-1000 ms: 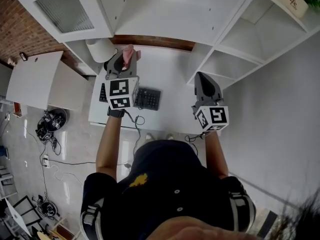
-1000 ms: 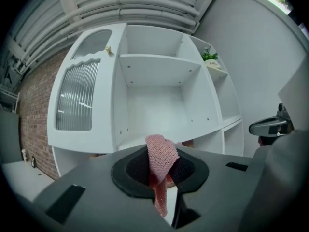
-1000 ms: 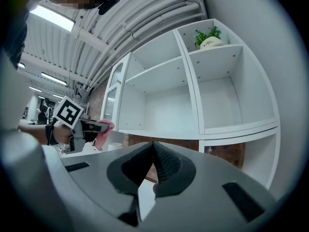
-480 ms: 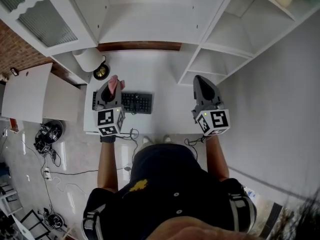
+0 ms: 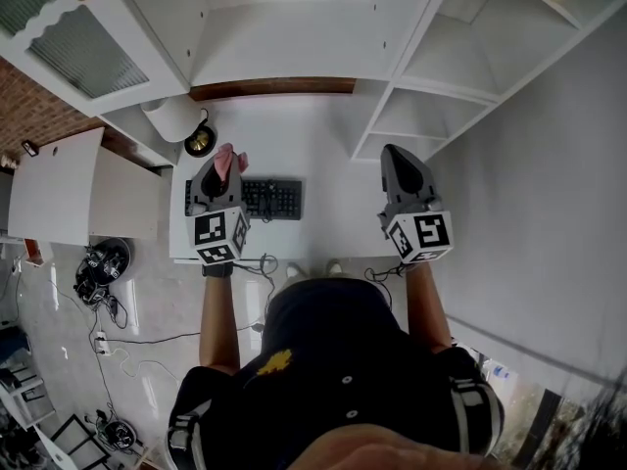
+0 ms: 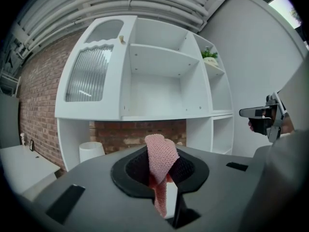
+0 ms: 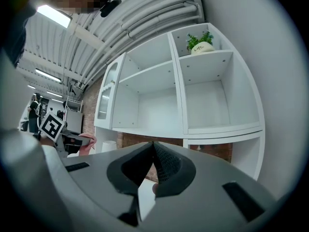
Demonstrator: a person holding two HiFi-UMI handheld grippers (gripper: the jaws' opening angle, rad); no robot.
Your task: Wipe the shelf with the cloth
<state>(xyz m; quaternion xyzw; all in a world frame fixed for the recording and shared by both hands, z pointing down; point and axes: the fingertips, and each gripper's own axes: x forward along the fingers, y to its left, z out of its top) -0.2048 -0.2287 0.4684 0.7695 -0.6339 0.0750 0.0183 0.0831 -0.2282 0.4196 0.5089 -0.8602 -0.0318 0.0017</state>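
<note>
My left hand-held gripper point(image 5: 223, 171) clamped on cloth point(image 6: 161, 159); pink strip runs along jaw line, folded end poking past tips toward shelf, tail hanging below. My right hand-held gripper point(image 5: 404, 172) jaws together, nothing between. Both over tabletop point(image 5: 323, 130), left over keyboard point(image 5: 270, 200) end. Shelf point(image 6: 163, 56) ahead and above left one, apart from cloth; boards run left to right, across my reach. Left nearer wide middle bay, right nearer narrow side bays. Judgement: wipe needs left raised forward, cloth end leading, stroke along board
</note>
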